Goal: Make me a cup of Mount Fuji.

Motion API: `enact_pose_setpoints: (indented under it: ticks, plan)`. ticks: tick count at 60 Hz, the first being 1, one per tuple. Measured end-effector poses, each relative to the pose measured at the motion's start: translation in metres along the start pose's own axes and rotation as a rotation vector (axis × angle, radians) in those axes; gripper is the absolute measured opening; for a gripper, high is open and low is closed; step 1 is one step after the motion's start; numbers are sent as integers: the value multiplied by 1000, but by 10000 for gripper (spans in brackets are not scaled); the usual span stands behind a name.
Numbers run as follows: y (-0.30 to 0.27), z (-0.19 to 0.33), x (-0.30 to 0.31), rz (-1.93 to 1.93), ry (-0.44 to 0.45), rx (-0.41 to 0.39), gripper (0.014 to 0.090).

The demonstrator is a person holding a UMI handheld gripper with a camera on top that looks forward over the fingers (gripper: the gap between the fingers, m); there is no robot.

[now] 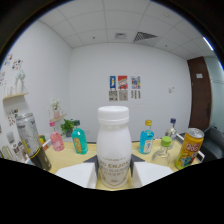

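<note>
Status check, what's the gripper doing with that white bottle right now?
Fingers shut on white bottle, held upright. Teal bottles, yellow can on table beyond. Nothing blocking.

This looks like an office room set up for drink-making. Overhead runs a suspended ceiling of square tiles (112,14) with an air vent (143,36) let into it, and the plain white walls (90,75) carry three small posters (124,88) pinned side by side. A dark wooden door (200,92) stands at one side. Against the other wall a white shelf (15,97) holds small items, with more pictures stuck above it. A pale yellow tabletop (67,157) is crowded with bottles and cans: a white milk bottle (113,147), blue bottles (146,137), a yellow can (189,148) and a small potted plant (67,127).
</note>
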Motion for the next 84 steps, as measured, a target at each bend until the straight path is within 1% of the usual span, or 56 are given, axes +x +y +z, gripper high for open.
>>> enact_pose_setpoints:
  ticks: [5, 13, 21, 25, 32, 35, 41, 46, 49, 57, 61, 65, 74, 84]
  plan:
    - [0, 0, 0, 10, 8, 2, 502]
    - [-3, -6, -4, 27, -26, -9, 486]
    - [-36, -36, -7, 22, -59, 83, 483]
    - [-48, -60, -5, 30, -82, 130, 483]
    - [-29, -92, 6, 25, -112, 153, 480]
    - [-4, -98, 16, 11, -106, 132, 480]
    - [68, -103, 36, 43, -101, 48, 480]
    - [134, -103, 53, 96, -79, -28, 480]
    - [164, -103, 61, 117, -69, -48, 479]
    - [236, -97, 81, 124, -26, -146, 480]
    - [257, -93, 89, 72, -3, -178, 478]
    - [272, -87, 96, -66, 14, -207, 481]
    - [286, -75, 109, -510, 31, -249, 478]
    - [290, -68, 117, -1005, 20, -280, 478]
